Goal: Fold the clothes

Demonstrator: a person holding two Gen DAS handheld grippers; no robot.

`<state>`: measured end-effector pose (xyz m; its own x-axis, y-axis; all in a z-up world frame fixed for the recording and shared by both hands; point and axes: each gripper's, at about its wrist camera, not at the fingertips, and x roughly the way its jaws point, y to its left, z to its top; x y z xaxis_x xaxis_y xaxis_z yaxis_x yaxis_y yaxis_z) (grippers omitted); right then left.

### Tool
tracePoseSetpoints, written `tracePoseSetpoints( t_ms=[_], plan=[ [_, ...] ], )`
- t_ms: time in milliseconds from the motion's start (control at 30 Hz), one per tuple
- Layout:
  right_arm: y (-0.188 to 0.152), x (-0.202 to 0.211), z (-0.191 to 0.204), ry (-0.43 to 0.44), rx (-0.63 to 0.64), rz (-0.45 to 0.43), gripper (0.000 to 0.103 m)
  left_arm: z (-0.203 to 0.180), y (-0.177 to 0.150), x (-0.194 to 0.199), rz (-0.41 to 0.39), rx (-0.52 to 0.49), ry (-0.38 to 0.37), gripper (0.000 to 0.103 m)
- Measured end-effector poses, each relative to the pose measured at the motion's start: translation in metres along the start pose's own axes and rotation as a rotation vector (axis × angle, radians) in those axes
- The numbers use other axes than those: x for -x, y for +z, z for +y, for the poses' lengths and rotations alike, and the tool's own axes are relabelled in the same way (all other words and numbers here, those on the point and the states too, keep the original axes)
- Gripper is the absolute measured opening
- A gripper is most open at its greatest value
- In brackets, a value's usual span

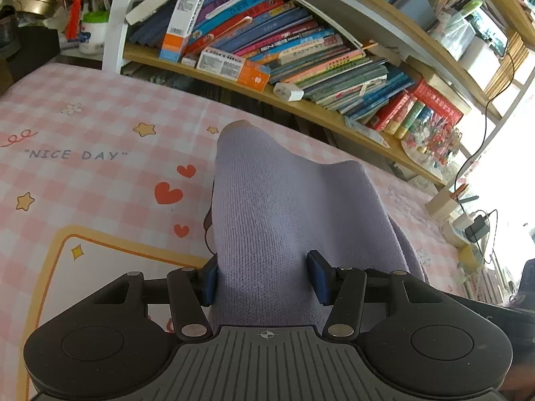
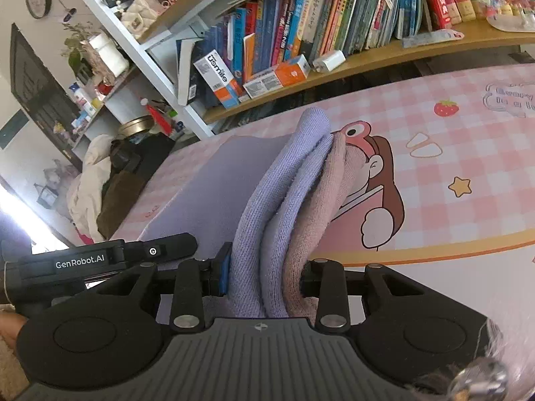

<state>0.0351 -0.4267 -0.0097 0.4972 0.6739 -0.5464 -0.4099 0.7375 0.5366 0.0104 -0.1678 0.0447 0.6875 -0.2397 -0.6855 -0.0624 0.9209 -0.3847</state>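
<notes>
While level, both tongs (image 1: 264, 275) (image 2: 264, 275) (sweater-clamped (image 1: 284, 207)).

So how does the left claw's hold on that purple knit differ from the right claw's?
The left claw has one smooth span of the lilac knit garment between its pads; the right claw clamps a thick bunch of folded layers, pinkish one included. The left's pads both show; the right's far pad is buried. Both grip the same garment.

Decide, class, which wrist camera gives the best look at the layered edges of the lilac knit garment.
The right wrist view: the lilac knit garment shows its bunched folds side by side, with a pinker layer beside them, clamped in the right gripper. The left wrist view shows only one smooth draped face between the left gripper's pads.
</notes>
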Motion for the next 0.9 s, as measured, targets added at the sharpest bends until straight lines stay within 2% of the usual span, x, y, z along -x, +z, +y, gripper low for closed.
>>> tracePoseSetpoints(
  t_ms=[267,533,900],
  plan=[
    [-0.007,0.010,-0.005,0.013,-0.012,0.008,0.032,-0.010,-0.012,0.006,-0.001,0.008,0.015,0.052],
    [-0.008,0.020,-0.007,-0.006,-0.024,-0.022,0.032,-0.018,-0.011,0.004,0.002,-0.022,-0.008,0.052],
    [-0.011,0.009,0.014,-0.075,-0.037,-0.053,0.032,0.009,0.000,-0.003,0.020,-0.029,-0.079,0.052]
  ],
)
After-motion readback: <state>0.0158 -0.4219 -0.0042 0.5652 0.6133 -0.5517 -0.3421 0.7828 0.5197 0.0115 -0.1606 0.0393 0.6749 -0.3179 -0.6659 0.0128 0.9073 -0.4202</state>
